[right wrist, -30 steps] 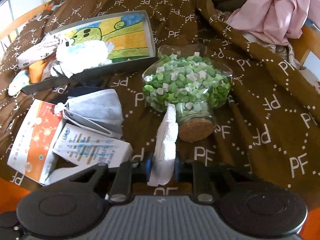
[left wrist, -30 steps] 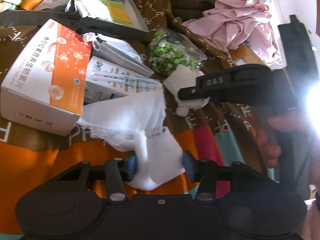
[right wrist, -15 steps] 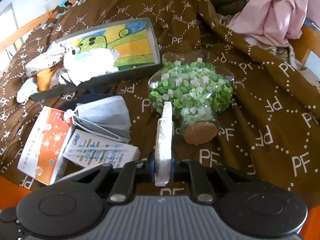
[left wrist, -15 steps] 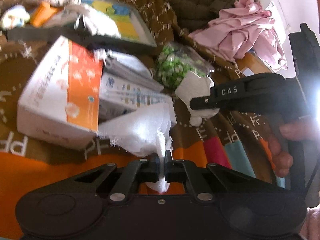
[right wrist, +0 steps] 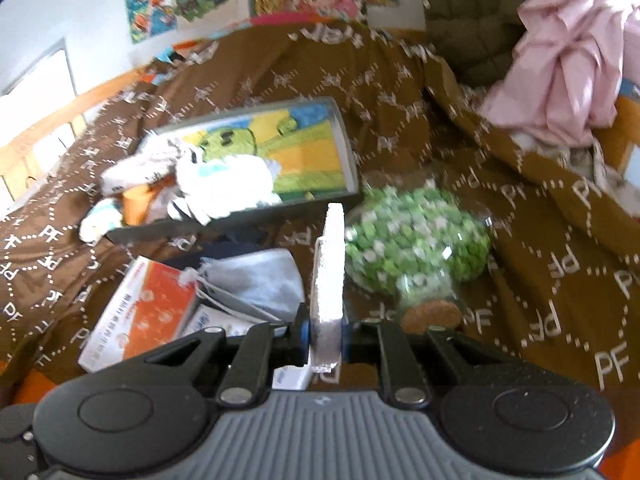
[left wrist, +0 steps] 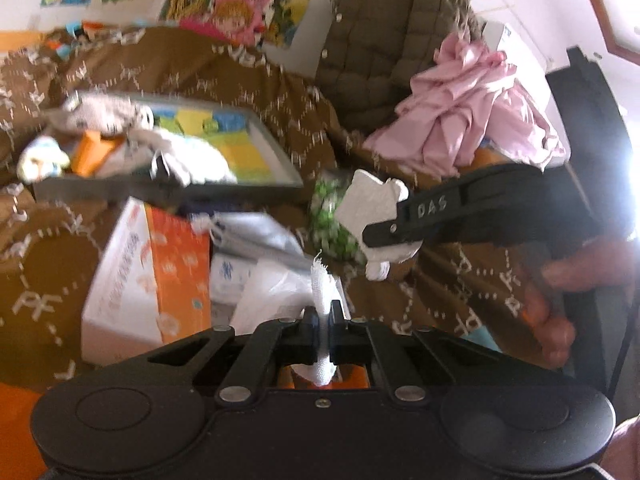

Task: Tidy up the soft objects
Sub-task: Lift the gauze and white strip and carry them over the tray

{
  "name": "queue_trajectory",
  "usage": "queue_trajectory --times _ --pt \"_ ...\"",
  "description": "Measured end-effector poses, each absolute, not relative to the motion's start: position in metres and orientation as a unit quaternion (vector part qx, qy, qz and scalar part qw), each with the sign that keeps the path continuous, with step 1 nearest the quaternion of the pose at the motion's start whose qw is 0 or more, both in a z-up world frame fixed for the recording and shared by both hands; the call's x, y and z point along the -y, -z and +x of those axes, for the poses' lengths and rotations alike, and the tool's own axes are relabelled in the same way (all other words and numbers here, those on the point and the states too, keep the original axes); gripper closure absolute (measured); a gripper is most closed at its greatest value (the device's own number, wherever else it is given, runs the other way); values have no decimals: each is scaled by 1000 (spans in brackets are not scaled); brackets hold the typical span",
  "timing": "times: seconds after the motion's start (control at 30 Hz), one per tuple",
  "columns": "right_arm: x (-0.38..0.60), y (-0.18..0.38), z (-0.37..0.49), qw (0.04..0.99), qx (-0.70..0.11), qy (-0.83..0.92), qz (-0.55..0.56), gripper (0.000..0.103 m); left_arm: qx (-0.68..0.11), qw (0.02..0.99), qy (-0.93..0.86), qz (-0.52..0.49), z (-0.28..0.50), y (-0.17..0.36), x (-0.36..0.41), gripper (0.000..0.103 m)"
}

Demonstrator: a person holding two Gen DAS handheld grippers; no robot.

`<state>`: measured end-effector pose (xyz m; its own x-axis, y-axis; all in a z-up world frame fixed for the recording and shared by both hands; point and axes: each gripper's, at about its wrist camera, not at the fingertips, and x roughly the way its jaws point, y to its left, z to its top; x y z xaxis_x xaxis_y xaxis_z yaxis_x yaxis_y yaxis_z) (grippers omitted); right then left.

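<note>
Gauze (left wrist: 322, 300) is pinched tight in my left gripper (left wrist: 324, 330), jaws nearly touching with just the thin white strip squeezed between them and a frayed end sticking up above the pads. Those jaws have just been closing, with the cloth between them the whole way. A bit of it pokes out below the fingers too.

My right gripper (right wrist: 326, 334) is clamped on a flat white foam piece (right wrist: 330, 264), held edge-on and standing pretty much upright between the pads. From the left camera I can see that same piece (left wrist: 374, 210) from the side, sticking out past the tip of the right gripper (left wrist: 382, 236), with a hand (left wrist: 554, 312) wrapped round the handle.

Everything sits on a bed with a brown blanket (right wrist: 420, 92). Below the foam there's a glass jar (right wrist: 416, 244) of green and white bits lying on its side, cork stopper (right wrist: 432, 316) towards me. Left of that, a grey face mask (right wrist: 256, 276) rests over an orange and white box (right wrist: 140, 312), with a smaller white box just beside it. Further back is a grey tray (right wrist: 348, 160) with a cartoon picture on the bottom and a heap of small soft stuff in its left end. A pink garment (right wrist: 572, 64) is bunched up at the far right. Both views are fairly blurry
</note>
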<state>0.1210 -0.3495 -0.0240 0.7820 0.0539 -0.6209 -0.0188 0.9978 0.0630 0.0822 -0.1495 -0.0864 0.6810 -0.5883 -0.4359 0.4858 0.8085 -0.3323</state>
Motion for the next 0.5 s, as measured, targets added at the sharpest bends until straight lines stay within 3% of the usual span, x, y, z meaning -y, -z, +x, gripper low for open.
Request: queue_trajectory --times 0.5 --pt "329 -6 99 978 -187 -87 5 88 -219 929 270 -128 83 50 134 99"
